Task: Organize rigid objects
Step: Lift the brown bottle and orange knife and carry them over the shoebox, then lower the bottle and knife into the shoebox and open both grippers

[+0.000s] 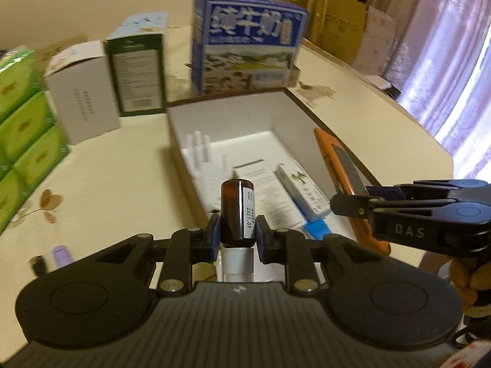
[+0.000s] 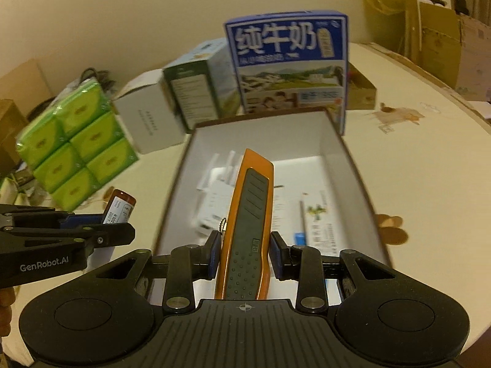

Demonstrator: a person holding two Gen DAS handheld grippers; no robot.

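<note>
My left gripper (image 1: pixel 237 234) is shut on a brown glass bottle (image 1: pixel 236 211) with a white cap and a white label, held over the near left edge of the open white box (image 1: pixel 245 113). My right gripper (image 2: pixel 245 253) is shut on an orange utility knife (image 2: pixel 250 214) with a dark grip, held above the box's near end (image 2: pixel 260 128). The knife also shows in the left wrist view (image 1: pixel 340 168), with the right gripper (image 1: pixel 346 205) at the right. The bottle (image 2: pixel 119 207) and left gripper (image 2: pixel 122 224) show at the left of the right wrist view. Inside the box lie white sticks (image 1: pixel 199 147) and small medicine cartons (image 1: pixel 302 188).
A blue milk carton (image 1: pixel 245 46) stands behind the box. A green-sided box (image 1: pixel 138 70), a white box (image 1: pixel 79 92) and a green tissue pack (image 1: pixel 21 122) stand at the left. A small lilac item (image 1: pixel 63 254) and a dark item (image 1: pixel 38 265) lie near the left table edge. Cardboard boxes (image 1: pixel 343 21) stand beyond the table.
</note>
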